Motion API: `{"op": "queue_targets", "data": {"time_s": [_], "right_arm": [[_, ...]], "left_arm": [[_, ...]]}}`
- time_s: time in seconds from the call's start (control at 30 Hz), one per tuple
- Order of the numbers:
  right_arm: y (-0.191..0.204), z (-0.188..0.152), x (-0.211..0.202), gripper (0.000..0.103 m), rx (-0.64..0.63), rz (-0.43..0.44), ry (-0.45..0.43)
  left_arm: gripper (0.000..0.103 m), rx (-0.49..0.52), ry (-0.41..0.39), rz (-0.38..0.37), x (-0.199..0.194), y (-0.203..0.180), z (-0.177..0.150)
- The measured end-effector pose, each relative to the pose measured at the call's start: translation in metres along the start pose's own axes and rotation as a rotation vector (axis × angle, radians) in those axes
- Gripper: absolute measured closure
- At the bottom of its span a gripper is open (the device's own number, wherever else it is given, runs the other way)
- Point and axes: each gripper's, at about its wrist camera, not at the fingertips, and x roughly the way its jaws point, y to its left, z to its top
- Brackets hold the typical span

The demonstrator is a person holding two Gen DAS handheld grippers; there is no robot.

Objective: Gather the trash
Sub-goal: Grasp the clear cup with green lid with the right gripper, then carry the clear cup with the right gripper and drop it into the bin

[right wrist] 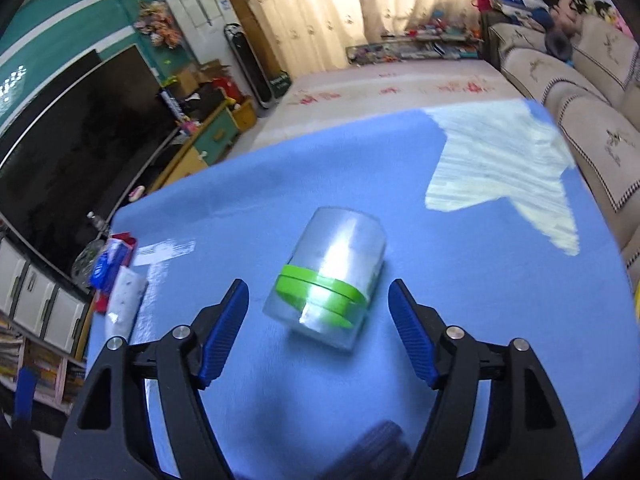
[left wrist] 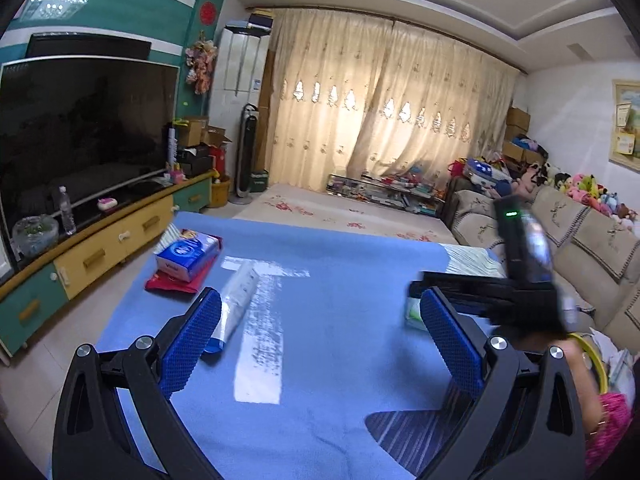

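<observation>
On the blue cloth (right wrist: 460, 240), both tongs (left wrist: 320, 340) (right wrist: 318, 332) wide open and empty, right framing a clear green-banded container (right wrist: 332, 276).

Black linkage arms, silver screws, ribbed blue fingers (right wrist: 412, 340).

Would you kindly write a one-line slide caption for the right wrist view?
Open right tool poised above a clear container with a green band lying on the blue tablecloth.

Motion blur smears the right gripper (left wrist: 520, 280) in the left wrist view; its jaw state is unreadable there. The left gripper's right finger (left wrist: 448, 336) hides most of the green-and-clear container (left wrist: 412, 314). The tissue pack (right wrist: 106, 264) label is illegible.
</observation>
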Motion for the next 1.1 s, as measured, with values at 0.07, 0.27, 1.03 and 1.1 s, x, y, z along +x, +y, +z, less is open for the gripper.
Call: {"op": "queue_targets", "data": {"time_s": [0.07, 0.27, 1.03, 1.1], "right_arm": [[0.003, -0.003, 0.013, 0.034, 0.007, -0.029, 0.005], [0.008, -0.002, 0.021, 0.055, -0.036, -0.094, -0.024], [-0.241, -0.067, -0.166, 0.055, 0.153, -0.338, -0.165], [-0.268, -0.076, -0.166, 0.055, 0.178, -0.396, -0.140]], "left_arm": [[0.005, 0.001, 0.014, -0.011, 0.004, 0.003, 0.002], [0.005, 0.013, 0.025, -0.010, 0.007, -0.002, -0.001], [0.005, 0.044, 0.061, 0.026, 0.025, -0.006, -0.009], [0.005, 0.047, 0.079, 0.029, 0.029, -0.006, -0.010]]}}
